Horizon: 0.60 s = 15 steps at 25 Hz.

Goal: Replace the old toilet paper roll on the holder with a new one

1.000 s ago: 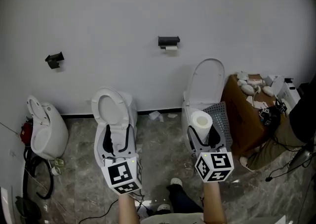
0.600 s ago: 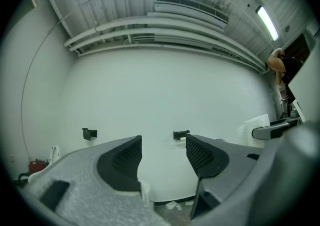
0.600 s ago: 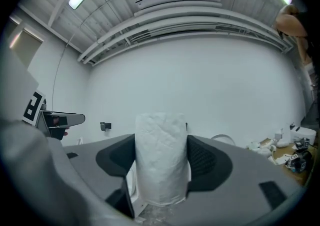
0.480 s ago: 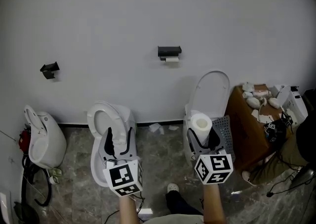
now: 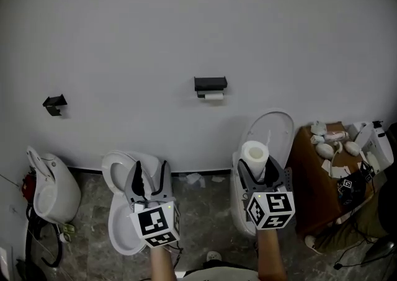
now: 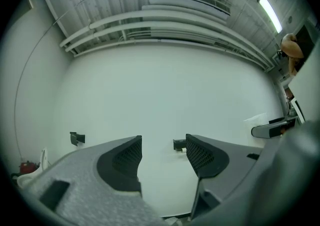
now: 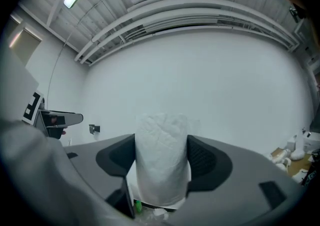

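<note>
**Approach with the new roll; the old one not yet removed**

Wall, left to right: a small dark bracket [image 5: 54, 103] is mounted well apart from the work. The left gripper [image 5: 149, 177] is raised over an open toilet bowl [image 5: 119, 236]; its fingers [image 6: 122, 162] are spread with nothing between them, and its own view looks past them at the paper holder [image 5: 210, 82]. This holder sits high on the wall, between the two grippers as seen from the head. A thin white remnant of the old roll [image 5: 213, 95] hangs under it. The right gripper [image 5: 256, 171] grasps the new toilet paper roll [image 7: 161, 157] upright, its fingers pressed against opposite sides of the soft body. A cluttered brown box [image 5: 310, 162] stands at far right.

Judged hazards: both grippers are well apart from the holder, and toilets stand between the person and the wall, so the reach is awkward. The old remnant looks slim and may slip from the left fingers. The new roll, squeezed on its soft sides, may deform or slide out, and it could then fall into the bowl below.
</note>
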Motion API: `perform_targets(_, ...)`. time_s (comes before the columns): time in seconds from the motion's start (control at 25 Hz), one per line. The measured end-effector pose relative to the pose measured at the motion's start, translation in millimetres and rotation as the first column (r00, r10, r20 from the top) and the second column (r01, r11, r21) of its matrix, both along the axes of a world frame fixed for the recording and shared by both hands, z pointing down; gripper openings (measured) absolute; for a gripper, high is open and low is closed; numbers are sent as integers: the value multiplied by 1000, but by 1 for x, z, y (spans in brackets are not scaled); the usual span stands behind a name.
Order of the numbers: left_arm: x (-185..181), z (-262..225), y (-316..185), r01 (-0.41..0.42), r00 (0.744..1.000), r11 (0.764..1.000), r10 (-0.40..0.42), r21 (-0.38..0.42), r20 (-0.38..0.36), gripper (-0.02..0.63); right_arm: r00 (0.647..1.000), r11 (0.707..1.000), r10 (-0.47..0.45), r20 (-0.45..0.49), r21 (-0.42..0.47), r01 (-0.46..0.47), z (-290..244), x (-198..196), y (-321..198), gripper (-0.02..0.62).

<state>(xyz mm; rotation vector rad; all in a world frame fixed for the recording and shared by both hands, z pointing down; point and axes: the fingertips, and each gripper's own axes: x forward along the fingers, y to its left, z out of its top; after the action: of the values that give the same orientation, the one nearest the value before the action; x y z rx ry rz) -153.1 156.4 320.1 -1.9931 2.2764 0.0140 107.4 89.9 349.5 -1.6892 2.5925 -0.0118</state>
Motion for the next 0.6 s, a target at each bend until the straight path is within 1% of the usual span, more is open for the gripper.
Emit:
perform_targets(0.16,5,3,-35,2,1000,1000,-2,-11,6,258,1000,1000,-2,2,-7,2,4,6,-37,296)
perform_targets(0.36,3,11,-66,18,1000,999,-17,-27,20,256,1000,1000,3,6,-24,-3,15,13,-72,296)
perform_targets(0.48,0,18,-89,21,1000,998,-20,-52,12,256,1000,999,9,14,-44,-8,21,15,-93,296)
perform_targets(0.6,-1,22,-114,17,1000,998,-17,-57,6,256,1000,998,11,12,-57,-11,28,14,-116,296)
